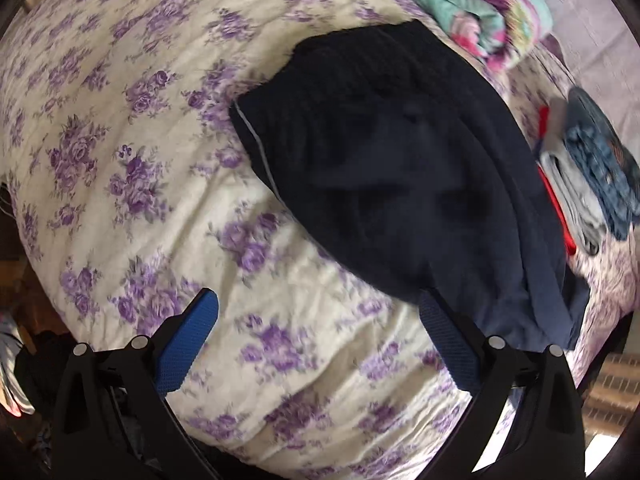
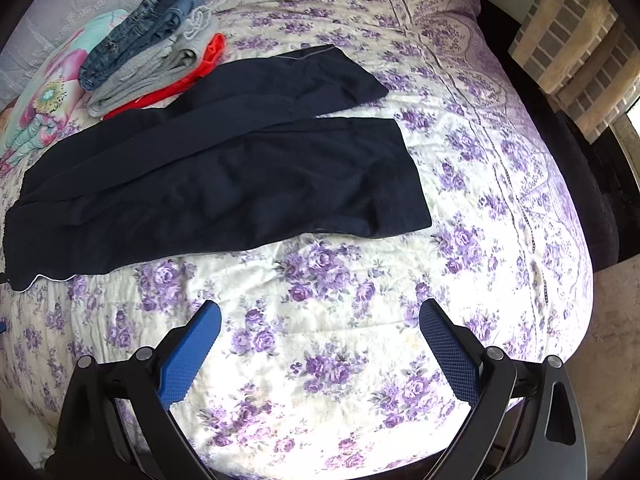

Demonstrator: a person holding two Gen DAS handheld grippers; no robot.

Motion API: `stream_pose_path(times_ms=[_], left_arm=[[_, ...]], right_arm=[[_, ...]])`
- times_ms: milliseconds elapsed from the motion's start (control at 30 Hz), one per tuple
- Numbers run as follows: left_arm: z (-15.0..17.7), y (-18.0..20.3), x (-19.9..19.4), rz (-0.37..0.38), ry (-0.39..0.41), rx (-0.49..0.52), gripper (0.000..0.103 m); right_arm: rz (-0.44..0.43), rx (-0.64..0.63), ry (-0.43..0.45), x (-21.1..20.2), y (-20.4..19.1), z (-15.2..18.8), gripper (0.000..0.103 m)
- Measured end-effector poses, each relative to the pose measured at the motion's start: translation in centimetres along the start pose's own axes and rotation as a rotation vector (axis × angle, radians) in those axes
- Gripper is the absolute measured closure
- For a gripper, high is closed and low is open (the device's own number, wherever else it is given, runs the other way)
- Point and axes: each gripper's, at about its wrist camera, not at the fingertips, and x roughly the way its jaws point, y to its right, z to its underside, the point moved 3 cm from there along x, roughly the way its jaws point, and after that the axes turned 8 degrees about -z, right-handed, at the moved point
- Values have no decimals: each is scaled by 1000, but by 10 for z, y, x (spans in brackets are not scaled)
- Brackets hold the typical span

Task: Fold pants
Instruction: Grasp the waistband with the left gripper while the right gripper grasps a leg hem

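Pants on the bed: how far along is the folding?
Done: the dark pants lie flat on the bedspread, legs apart, beside a pile of folded clothes. In hand: nothing; the left gripper and right gripper are both open and empty. Left: every fold, starting with leg onto leg.

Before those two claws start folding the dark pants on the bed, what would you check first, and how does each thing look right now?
1. Left gripper open and empty: ok.
2. Right gripper open and empty: ok.
3. Navy pants lying flat on the floral bedspread: ok, legs spread apart, a few wrinkles.
4. Legs laid one over the other: not ok, they lie in a V.
5. Stack of folded clothes apart from the pants: not ok, the far leg meets the red item.
6. Whether either gripper can reach the hems: cannot tell.
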Motion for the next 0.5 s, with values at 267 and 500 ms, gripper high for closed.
stream_pose_path(times_ms=[267, 500], left_arm=[[-42, -3, 60, 144, -109, -93, 9], [-54, -19, 39, 287, -13, -108, 91]], right_arm=[[-2, 53, -53, 27, 23, -3, 4], [-298, 191, -28, 34, 47, -14, 4]])
